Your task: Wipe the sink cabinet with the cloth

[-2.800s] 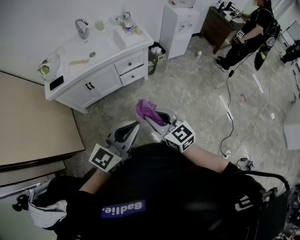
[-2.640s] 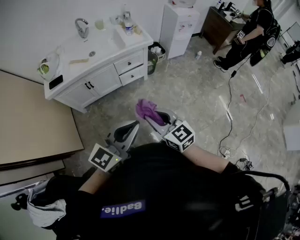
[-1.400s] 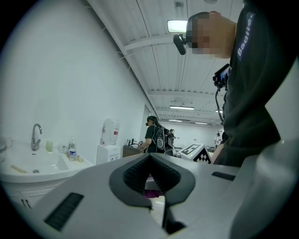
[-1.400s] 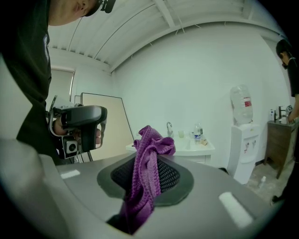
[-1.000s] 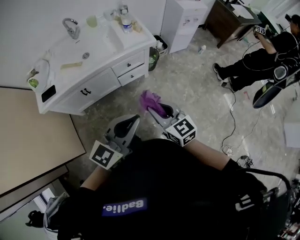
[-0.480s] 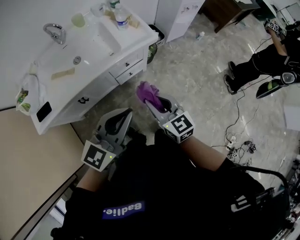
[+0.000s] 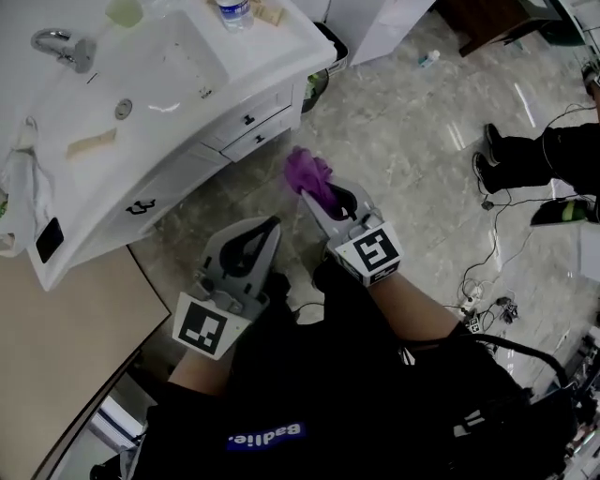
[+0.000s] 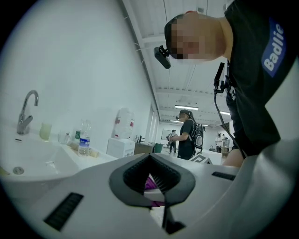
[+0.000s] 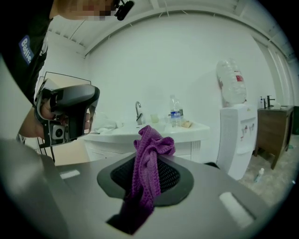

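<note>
The white sink cabinet (image 7: pixel 178 159) stands at the upper left of the head view, its drawers (image 7: pixel 248 127) facing me. My right gripper (image 7: pixel 307 192) is shut on a bunched purple cloth (image 7: pixel 307 171), held over the floor a short way in front of the cabinet. In the right gripper view the cloth (image 9: pixel 148 154) sticks up between the jaws of the right gripper (image 9: pixel 145 163), with the cabinet (image 9: pixel 187 140) behind it. My left gripper (image 7: pixel 271 225) is beside it, shut and holding nothing. In the left gripper view the left gripper (image 8: pixel 150 158) points past the basin (image 8: pixel 42 163).
On the countertop are a faucet (image 7: pixel 58 47), a water bottle (image 7: pixel 232 11), a cup (image 7: pixel 124 11) and a black phone (image 7: pixel 47 240). A bin (image 7: pixel 317 82) sits right of the cabinet. A water dispenser (image 9: pixel 236 135) stands further right. Cables (image 7: pixel 478 300) and another person's legs (image 7: pixel 525 159) are on the floor at right.
The sink cabinet has come nearer and shifted up and left in the head view. Both grippers have kept their pose, the right one still shut on the cloth.
</note>
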The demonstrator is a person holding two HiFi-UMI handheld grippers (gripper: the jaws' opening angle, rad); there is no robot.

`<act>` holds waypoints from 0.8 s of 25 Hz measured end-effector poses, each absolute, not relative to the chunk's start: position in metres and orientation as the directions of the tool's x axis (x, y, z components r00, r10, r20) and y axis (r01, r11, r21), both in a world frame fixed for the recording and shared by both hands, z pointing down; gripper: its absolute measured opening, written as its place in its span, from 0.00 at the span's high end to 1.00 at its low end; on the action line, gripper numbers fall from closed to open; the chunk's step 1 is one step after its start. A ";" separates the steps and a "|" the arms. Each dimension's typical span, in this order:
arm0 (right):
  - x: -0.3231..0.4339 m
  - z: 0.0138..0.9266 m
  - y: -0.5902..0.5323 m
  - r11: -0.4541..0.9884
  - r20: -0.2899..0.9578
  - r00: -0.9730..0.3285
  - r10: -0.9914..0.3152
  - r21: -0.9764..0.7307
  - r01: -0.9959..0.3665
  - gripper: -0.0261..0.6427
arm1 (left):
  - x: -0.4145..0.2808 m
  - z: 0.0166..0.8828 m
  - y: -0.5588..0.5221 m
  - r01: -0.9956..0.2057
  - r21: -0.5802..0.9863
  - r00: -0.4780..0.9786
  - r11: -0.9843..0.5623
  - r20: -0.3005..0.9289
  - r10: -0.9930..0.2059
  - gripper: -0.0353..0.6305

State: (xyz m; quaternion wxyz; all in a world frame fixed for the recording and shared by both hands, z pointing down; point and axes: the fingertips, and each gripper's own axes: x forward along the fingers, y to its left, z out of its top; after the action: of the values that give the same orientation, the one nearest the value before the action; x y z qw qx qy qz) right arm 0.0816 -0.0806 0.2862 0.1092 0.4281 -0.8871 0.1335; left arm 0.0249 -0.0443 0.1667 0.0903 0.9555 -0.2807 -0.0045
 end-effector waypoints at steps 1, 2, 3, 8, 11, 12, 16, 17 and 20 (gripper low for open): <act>0.084 0.307 -0.090 0.590 0.311 -0.603 -0.734 -0.147 -0.794 0.84 | 0.028 0.185 -0.053 -0.540 0.174 0.840 -0.824 0.046 -0.541 0.96; 0.087 0.327 -0.098 0.581 0.315 -0.597 -0.738 -0.152 -0.799 0.84 | 0.030 0.202 -0.061 -0.543 0.174 0.838 -0.821 0.049 -0.544 0.96; 0.090 0.347 -0.106 0.573 0.320 -0.590 -0.742 -0.154 -0.805 0.84 | 0.032 0.219 -0.069 -0.547 0.174 0.836 -0.819 0.052 -0.547 0.96; 0.103 0.429 -0.146 0.550 0.305 -0.566 -0.766 -0.144 -0.823 0.84 | 0.037 0.287 -0.105 -0.569 0.152 0.820 -0.808 0.036 -0.571 0.96; 0.119 0.469 -0.165 0.506 0.285 -0.527 -0.800 -0.150 -0.849 0.84 | 0.048 0.318 -0.120 -0.557 0.137 0.827 -0.819 0.003 -0.562 0.96; 0.123 0.482 -0.172 0.493 0.277 -0.514 -0.812 -0.149 -0.857 0.84 | 0.052 0.330 -0.124 -0.551 0.131 0.831 -0.824 -0.007 -0.556 0.96; 0.133 0.531 -0.196 0.466 0.249 -0.482 -0.840 -0.124 -0.876 0.84 | 0.059 0.388 -0.143 -0.544 0.115 0.835 -0.831 -0.022 -0.550 0.96; 0.135 0.543 -0.201 0.461 0.248 -0.476 -0.844 -0.117 -0.879 0.84 | 0.060 0.403 -0.147 -0.546 0.114 0.834 -0.830 -0.021 -0.552 0.96; 0.139 0.574 -0.215 0.452 0.249 -0.461 -0.852 -0.095 -0.887 0.84 | 0.061 0.444 -0.156 -0.545 0.105 0.835 -0.832 -0.018 -0.550 0.96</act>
State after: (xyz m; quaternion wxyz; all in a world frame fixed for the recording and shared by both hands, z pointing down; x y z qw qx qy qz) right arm 0.1388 -0.2154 0.5743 0.0827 0.5124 -0.8482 0.1058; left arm 0.0608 -0.1563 0.4438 0.0478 0.9567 -0.2861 -0.0239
